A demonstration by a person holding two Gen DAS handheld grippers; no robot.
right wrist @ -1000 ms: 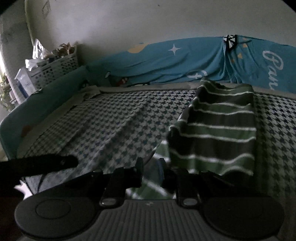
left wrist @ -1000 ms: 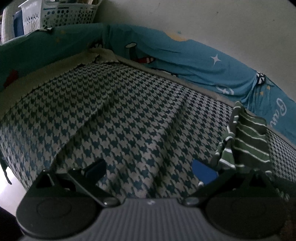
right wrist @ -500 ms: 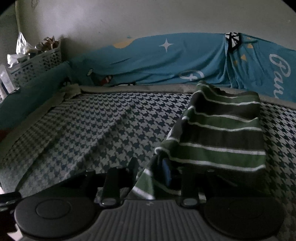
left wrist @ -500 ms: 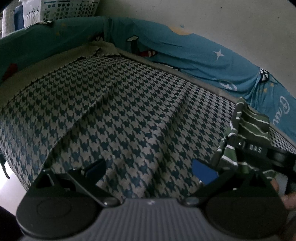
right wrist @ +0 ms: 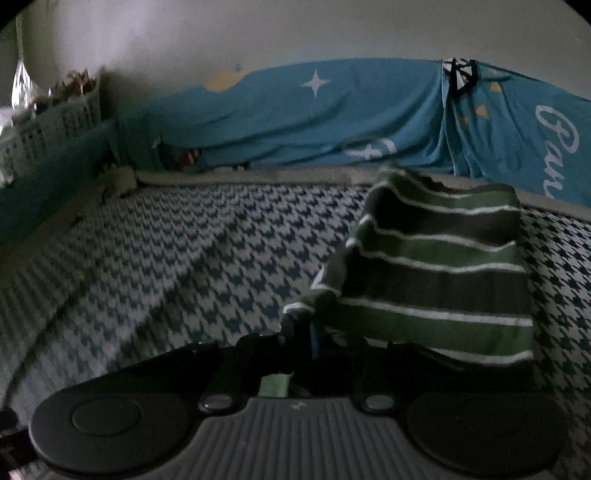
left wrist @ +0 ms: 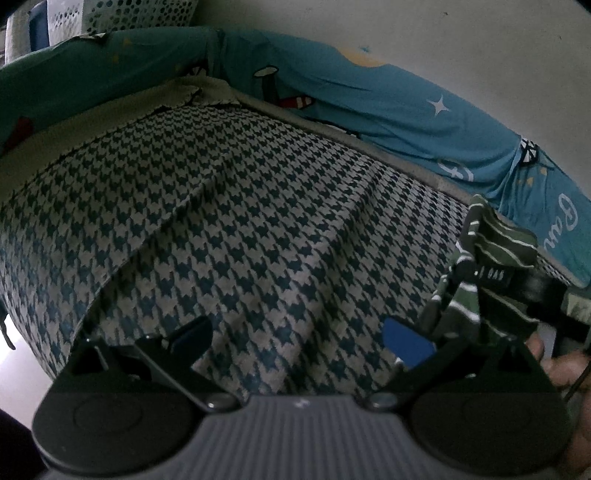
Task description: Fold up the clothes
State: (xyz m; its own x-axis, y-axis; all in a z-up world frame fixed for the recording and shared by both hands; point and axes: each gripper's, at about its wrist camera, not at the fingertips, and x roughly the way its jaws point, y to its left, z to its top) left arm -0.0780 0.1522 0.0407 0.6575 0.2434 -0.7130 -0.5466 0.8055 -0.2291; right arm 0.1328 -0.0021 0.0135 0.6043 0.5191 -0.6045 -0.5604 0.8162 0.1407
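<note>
A green, dark and white striped garment lies rumpled on the houndstooth bed sheet, right of centre. My right gripper is at its near left corner, jaws closing with a fold of the cloth pinched between them. In the left wrist view the same garment shows at the right edge, with the right tool's black body over it and a hand behind. My left gripper hovers over the bare sheet, open, blue pads wide apart with nothing between them.
A blue padded rail with a star print runs along the far side of the bed under a pale wall. A white perforated basket stands beyond the far left corner. The sheet has long creases left of the garment.
My right gripper moved in on the striped garment and its jaws went from apart to closed on the cloth's corner. It came into the left wrist view at the right. The left gripper stayed put.
</note>
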